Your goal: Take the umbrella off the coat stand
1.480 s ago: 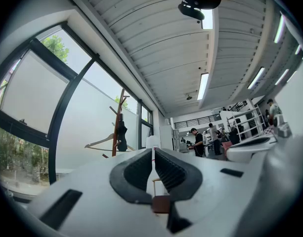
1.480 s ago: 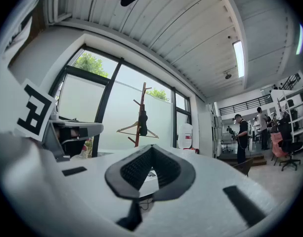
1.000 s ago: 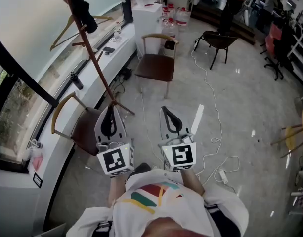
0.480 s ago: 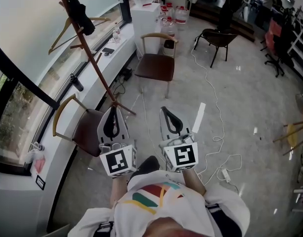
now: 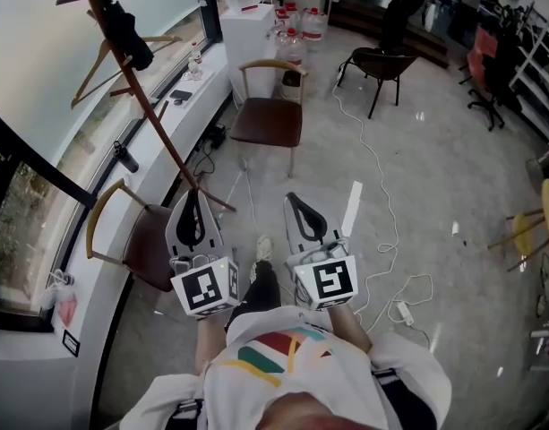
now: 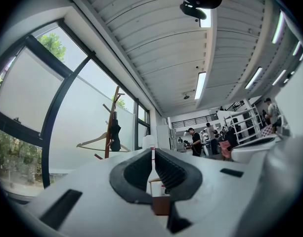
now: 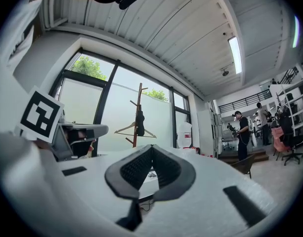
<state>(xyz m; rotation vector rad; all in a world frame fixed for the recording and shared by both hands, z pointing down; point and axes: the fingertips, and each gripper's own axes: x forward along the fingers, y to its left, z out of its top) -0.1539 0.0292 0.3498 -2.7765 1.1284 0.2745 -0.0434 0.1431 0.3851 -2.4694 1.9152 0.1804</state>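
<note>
Ahead, a black umbrella (image 5: pixel 124 30) hangs on the coat stand (image 5: pixel 162 125).

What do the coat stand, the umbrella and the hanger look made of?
Coat stand: probably wood, reddish-brown, judging by colour and angled pegs. Umbrella: black matte fabric, folded; weave too small to tell. Hanger: pale wood by its colour, probably.

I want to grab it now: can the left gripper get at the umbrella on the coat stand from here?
Probably not yet: the left gripper, shut, sits low near the body, and the umbrella hangs high on the coat stand, well ahead. The way looks open.
</note>
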